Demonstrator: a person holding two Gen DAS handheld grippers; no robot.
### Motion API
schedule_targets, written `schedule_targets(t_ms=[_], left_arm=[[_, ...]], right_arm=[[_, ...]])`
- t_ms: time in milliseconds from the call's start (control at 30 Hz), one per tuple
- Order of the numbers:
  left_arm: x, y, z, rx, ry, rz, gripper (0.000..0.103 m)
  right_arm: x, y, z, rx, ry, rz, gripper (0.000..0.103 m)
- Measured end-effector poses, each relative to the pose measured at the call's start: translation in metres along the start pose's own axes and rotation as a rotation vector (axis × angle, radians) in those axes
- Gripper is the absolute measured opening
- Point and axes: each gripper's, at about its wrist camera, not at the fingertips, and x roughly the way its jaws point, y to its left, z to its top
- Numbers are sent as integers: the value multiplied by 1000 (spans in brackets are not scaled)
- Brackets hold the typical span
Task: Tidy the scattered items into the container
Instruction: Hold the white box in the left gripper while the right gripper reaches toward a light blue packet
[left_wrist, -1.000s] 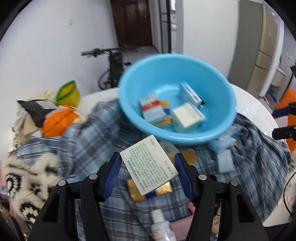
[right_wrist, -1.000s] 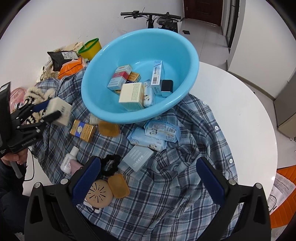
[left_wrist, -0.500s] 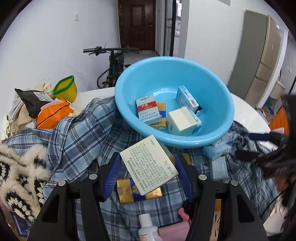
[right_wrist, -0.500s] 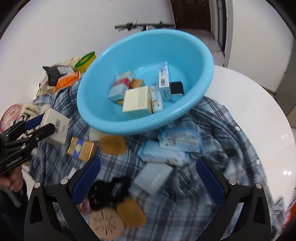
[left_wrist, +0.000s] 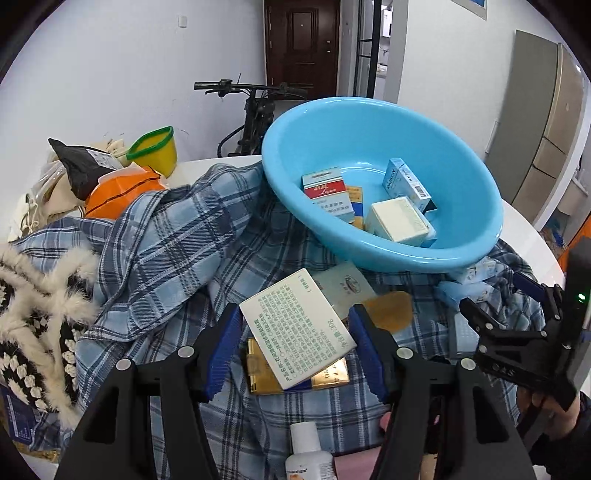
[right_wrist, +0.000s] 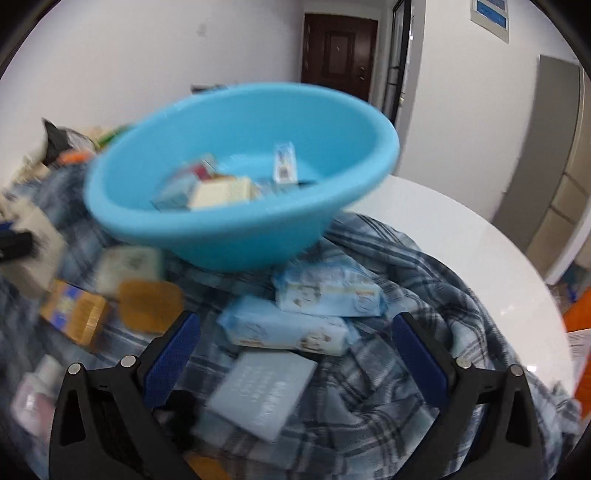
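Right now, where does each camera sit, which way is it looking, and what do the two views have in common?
Left wrist: on the left gripper, looking forward and down over its fingers, shut on a white printed box, towards the blue basin; the right gripper and a hand show at right.
Right wrist: on the right gripper, jaws open and empty, looking down at wipe packs and a grey-blue box; blurred.
Shared: the basin, the plaid shirt, the gold box, the door.
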Motion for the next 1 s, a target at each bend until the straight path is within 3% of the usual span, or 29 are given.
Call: schedule_targets(t_ms=[300,467,667,767,900,1000], left_arm=[[5,-7,-3,17,28,-19,62],[7,-8,-3,9,40,-31,62],[8,-12,-4,26,49,-37,62],[9,-15,-5,33,53,-40,62],[10,-18,-6,38,58,-47,62],[10,-20,-7,44,59,-51,62]], right_arm=[[14,3,3,-18,56,-19,103],[11,10,-3,-41,81,1,73],[-7,11,-15,-54,87,15,50],[-16,11,-19,-57,85,27,43],[-18,13,-21,-67,101,43,44],[-16,14,-20,-51,97,31,67]])
